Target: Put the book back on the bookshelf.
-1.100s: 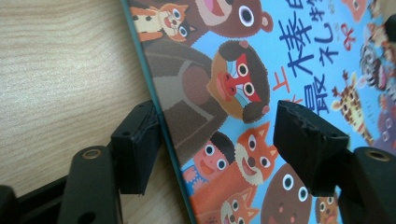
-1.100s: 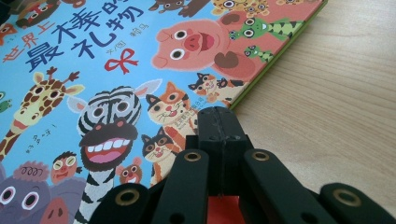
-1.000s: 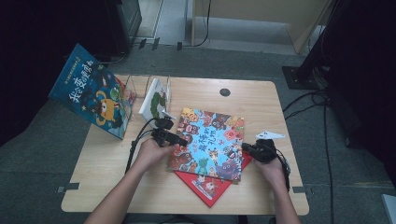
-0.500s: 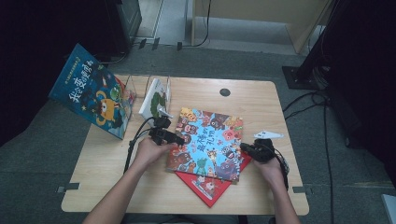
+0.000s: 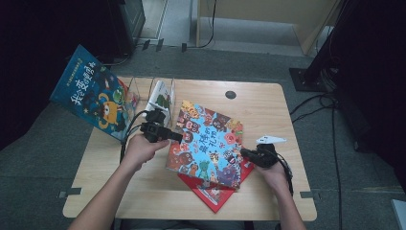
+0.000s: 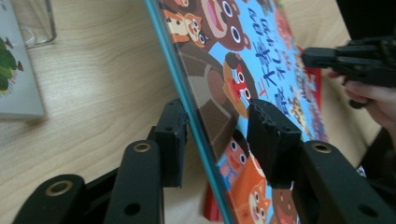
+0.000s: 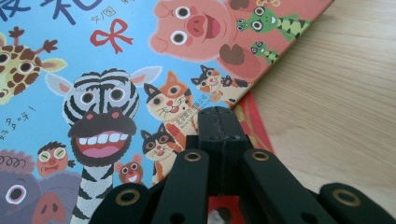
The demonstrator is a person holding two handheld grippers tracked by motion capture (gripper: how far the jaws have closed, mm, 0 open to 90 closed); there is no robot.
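High view
Books: four are counted. A blue book (image 5: 208, 143) lies on top of a red book (image 5: 213, 191) at the table's middle; a green book (image 5: 162, 96) stands in a clear rack (image 5: 131, 88); a dark-blue book (image 5: 93, 93) leans off the table's left edge.
Blue book: its left edge is lifted and tilted, its right side rests on the red book.
Grippers: two are counted. The left gripper (image 5: 176, 137) is placed at the blue book's left edge; the right gripper (image 5: 245, 154) is laid at its right edge.
Surface: a light wooden table (image 5: 268, 115) with a dark round hole (image 5: 230, 94).
Room: grey floor, cables at the right, dark stands around.

Left gripper view
Left gripper (image 6: 219, 135): its jaws have just been closing; the blue book's (image 6: 261, 60) edge is seen between them, one pad close against the back, the other just off the cover.
Right gripper (image 6: 308, 56): seen beyond, at the book's far edge.
Green book (image 6: 14, 79): seen at the left on the table (image 6: 102, 70).

Right gripper view
Right gripper (image 7: 218, 119): its jaws are pressed together, the tips set on the blue book's (image 7: 93, 70) edge.
Red book (image 7: 254, 126): a strip is seen beneath.
Table (image 7: 336, 102): bare wood at the right.
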